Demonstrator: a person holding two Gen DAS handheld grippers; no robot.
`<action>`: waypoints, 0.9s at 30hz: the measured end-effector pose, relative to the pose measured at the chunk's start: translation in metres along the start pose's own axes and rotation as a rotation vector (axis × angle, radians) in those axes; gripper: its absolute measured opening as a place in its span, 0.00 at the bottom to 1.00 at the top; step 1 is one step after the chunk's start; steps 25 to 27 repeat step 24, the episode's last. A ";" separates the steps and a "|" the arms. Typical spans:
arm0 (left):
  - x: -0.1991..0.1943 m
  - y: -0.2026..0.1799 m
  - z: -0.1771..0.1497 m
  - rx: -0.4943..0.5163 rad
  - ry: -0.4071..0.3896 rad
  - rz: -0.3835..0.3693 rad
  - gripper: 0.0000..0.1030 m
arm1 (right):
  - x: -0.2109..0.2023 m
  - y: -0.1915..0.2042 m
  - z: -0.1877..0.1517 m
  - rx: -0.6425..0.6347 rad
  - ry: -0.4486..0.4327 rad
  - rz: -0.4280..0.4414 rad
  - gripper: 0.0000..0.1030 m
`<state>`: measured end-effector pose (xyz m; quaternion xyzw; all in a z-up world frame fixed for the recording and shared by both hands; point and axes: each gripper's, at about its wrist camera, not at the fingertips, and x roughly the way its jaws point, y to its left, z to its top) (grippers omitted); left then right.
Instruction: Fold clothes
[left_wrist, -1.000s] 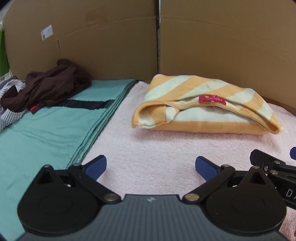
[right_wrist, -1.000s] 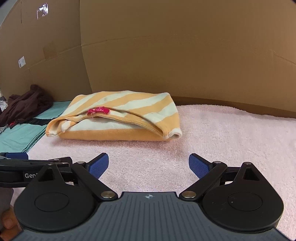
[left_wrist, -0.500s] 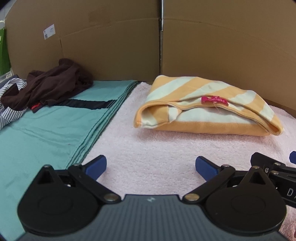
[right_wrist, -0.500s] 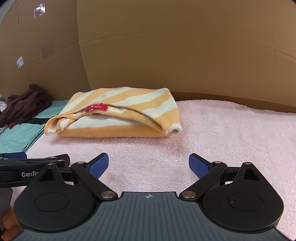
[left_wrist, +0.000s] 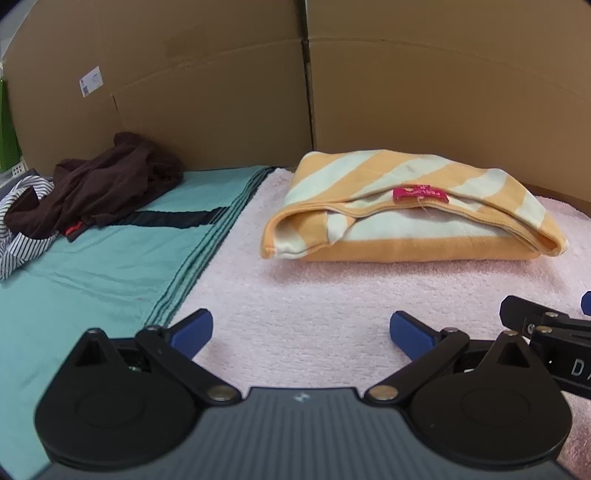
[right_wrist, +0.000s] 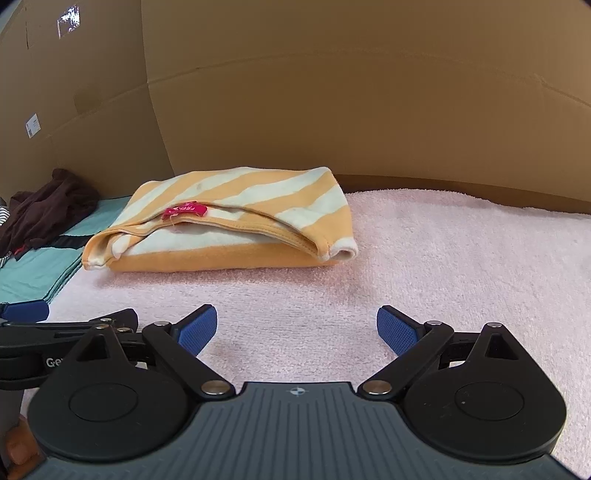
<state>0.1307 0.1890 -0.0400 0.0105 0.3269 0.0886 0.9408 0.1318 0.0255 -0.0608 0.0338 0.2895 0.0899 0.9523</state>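
Observation:
A folded orange-and-cream striped garment (left_wrist: 410, 218) with a pink label (left_wrist: 420, 194) lies on the pink towel (left_wrist: 314, 306), near the cardboard wall. The same garment (right_wrist: 229, 225) sits left of centre in the right wrist view. My left gripper (left_wrist: 301, 328) hovers over the towel in front of the garment, open with nothing between its blue pads. My right gripper (right_wrist: 295, 328) is likewise open and empty, a short way before the garment. Each gripper's side shows at the edge of the other's view.
A teal cloth (left_wrist: 92, 266) lies flat left of the towel. A crumpled dark brown garment (left_wrist: 99, 181) and a striped shirt (left_wrist: 22, 229) sit on its far left. Cardboard walls (left_wrist: 406, 92) close off the back. The pink towel (right_wrist: 461, 266) stretches bare to the right.
Both views have shifted a little: the garment sits slightly lower in the left view and further left in the right view. Both grippers stayed open.

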 end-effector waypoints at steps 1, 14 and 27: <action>0.000 -0.001 0.000 0.005 -0.001 -0.001 0.99 | 0.000 -0.001 0.000 0.004 0.000 0.000 0.93; 0.001 -0.008 -0.001 0.043 0.001 0.006 0.99 | 0.002 -0.011 0.003 0.027 0.011 -0.017 0.93; 0.002 -0.005 -0.001 0.020 0.013 -0.008 0.99 | 0.005 -0.010 0.003 0.019 0.028 0.012 0.93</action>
